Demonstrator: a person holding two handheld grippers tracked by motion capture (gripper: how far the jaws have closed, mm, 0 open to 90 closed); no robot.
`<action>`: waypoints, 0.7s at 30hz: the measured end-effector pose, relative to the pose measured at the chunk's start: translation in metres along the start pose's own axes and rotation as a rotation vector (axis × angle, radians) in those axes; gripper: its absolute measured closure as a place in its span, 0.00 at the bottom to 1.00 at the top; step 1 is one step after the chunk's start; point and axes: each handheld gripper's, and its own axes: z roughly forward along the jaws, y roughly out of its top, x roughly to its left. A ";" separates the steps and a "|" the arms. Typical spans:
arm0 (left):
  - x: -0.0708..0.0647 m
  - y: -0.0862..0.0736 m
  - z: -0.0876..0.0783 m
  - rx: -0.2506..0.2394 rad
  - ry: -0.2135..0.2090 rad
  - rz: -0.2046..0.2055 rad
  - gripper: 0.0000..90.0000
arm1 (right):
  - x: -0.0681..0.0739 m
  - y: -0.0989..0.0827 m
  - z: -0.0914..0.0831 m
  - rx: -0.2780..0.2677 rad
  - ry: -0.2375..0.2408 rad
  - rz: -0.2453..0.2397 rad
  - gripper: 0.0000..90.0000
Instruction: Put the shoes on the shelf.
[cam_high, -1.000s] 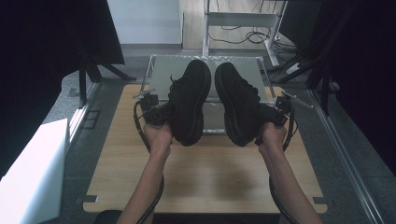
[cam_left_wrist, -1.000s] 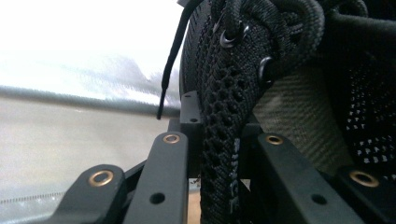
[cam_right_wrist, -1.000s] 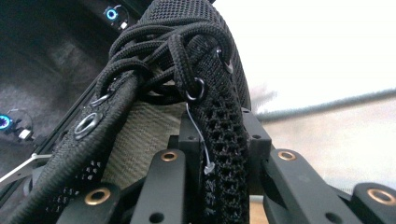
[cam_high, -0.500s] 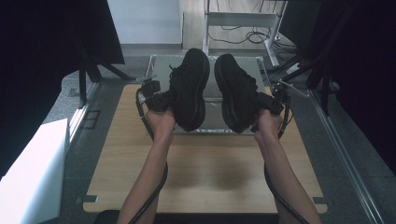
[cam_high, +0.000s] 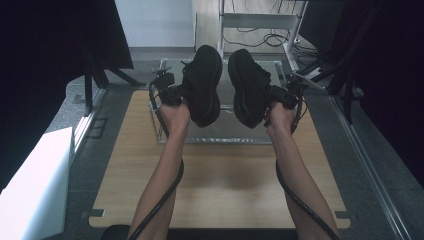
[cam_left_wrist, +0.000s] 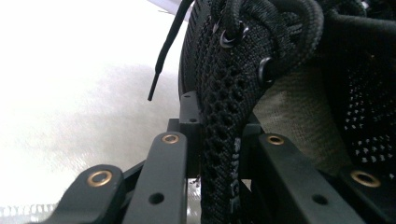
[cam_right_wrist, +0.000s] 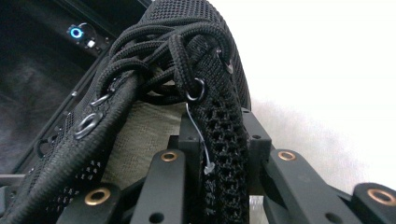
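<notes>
Black mesh shoes raised higher, farther toward surface's far edge than before: left gripper fingers clamp left shoe collar, right gripper fingers clamp right shoe collar.

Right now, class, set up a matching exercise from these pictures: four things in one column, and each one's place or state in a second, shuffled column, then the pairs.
Things
1. left shoe
2. right shoe
3. wooden tabletop
4. clear tray

Places or states
A. bare and pale under the forearms
B. clamped by its mesh collar in the right gripper
C. lies on the table below the raised shoes
D. clamped by its mesh collar in the left gripper

Pairs: 1-D, 2-B, 3-A, 4-C
</notes>
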 end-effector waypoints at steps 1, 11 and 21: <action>0.000 0.002 0.002 0.003 0.006 0.000 0.88 | 0.002 0.004 0.004 -0.001 -0.027 -0.019 0.84; -0.009 0.015 0.023 0.039 0.102 0.044 0.87 | 0.009 0.013 0.021 -0.005 -0.138 -0.107 0.84; -0.028 0.021 0.036 0.077 0.212 0.124 0.83 | 0.017 0.010 0.034 -0.001 -0.214 -0.167 0.82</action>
